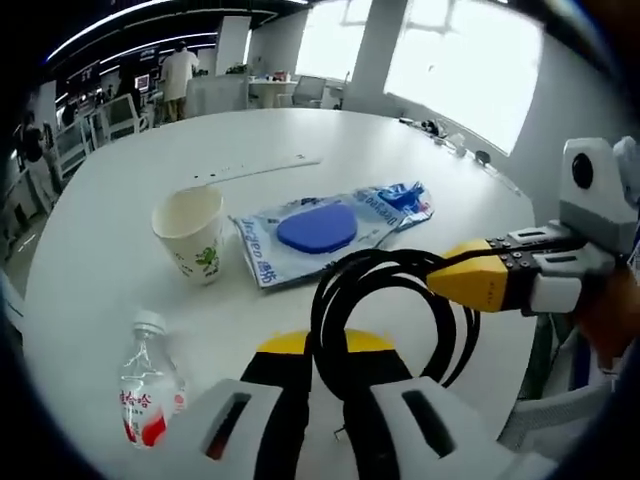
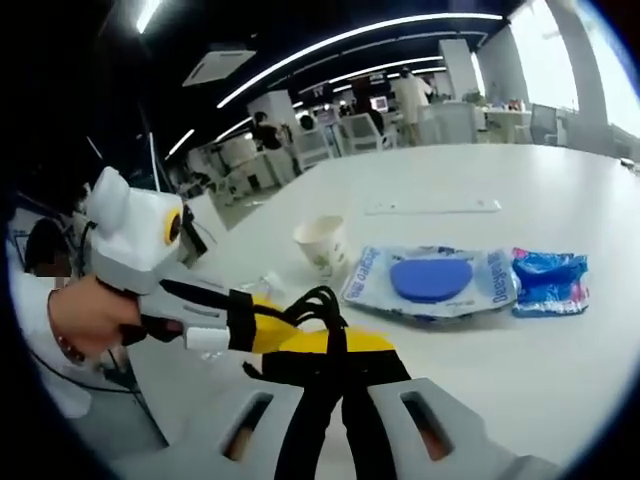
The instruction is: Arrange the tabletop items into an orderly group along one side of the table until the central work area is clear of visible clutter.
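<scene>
Cable [image 1: 385,300] between both hand-held grippers' closed jaws, above table [image 1: 120,210].

— Where does the cable [image 1: 385,300] sit?
— Just ahead of the left gripper [image 1: 325,345], its loop between the jaws; the right gripper [image 1: 470,280] reaches in from the right and touches the same coil.

— And beyond that?
— The packet [image 1: 320,232] lies on the table [image 1: 250,130] behind the cable. The cup [image 1: 192,232] stands just left of it. The bottle [image 1: 148,385] lies nearer, left of the left gripper.

— From the right gripper [image 2: 330,335]?
— The cup [image 2: 323,243] is ahead, the packet [image 2: 430,282] ahead to the right.
</scene>
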Demonstrator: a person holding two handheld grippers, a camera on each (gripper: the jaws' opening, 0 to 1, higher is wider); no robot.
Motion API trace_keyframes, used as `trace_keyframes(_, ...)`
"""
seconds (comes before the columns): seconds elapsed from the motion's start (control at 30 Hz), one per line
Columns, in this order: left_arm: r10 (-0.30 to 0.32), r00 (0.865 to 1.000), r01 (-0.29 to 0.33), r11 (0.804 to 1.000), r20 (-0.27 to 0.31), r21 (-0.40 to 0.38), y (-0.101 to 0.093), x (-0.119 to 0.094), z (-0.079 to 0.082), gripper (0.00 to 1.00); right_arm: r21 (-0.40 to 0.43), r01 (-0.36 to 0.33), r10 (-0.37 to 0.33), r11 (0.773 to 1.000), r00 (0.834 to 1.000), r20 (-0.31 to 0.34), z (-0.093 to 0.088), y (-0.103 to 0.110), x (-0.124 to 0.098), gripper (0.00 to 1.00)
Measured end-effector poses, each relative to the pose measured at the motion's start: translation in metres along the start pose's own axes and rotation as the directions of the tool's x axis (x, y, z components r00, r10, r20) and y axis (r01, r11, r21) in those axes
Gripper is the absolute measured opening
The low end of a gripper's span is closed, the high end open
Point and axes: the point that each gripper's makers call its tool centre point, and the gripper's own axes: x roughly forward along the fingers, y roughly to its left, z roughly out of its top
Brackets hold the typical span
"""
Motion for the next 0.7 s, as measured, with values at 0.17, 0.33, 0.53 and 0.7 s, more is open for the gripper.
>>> trace_keyframes(0.17,-0.05,0.998,0.05,0.999,0.044,-0.003,-0.02,-0.004,0.022,0.07,0.01,0.007,-0.008,1.0,1.0,0.029,0.014,-0.011,-0.021,0.0)
trace_keyframes(0.33,-0.089,0.994,0.089,0.996,0.07,0.0,-0.039,-0.004,0.037,0.07,0.013,0.019,-0.019,1.0,0.999,0.046,0.025,-0.02,-0.038,0.0)
trace_keyframes(0.53,-0.155,0.984,0.153,0.988,0.09,0.035,-0.068,0.001,0.062,0.07,0.03,0.054,-0.057,0.998,0.995,0.077,0.037,-0.04,-0.064,0.0)
trace_keyframes(0.7,-0.206,0.974,0.201,0.978,0.095,0.062,-0.091,0.008,0.082,0.08,0.042,0.094,-0.098,0.995,0.99,0.102,0.045,-0.06,-0.082,0.0)
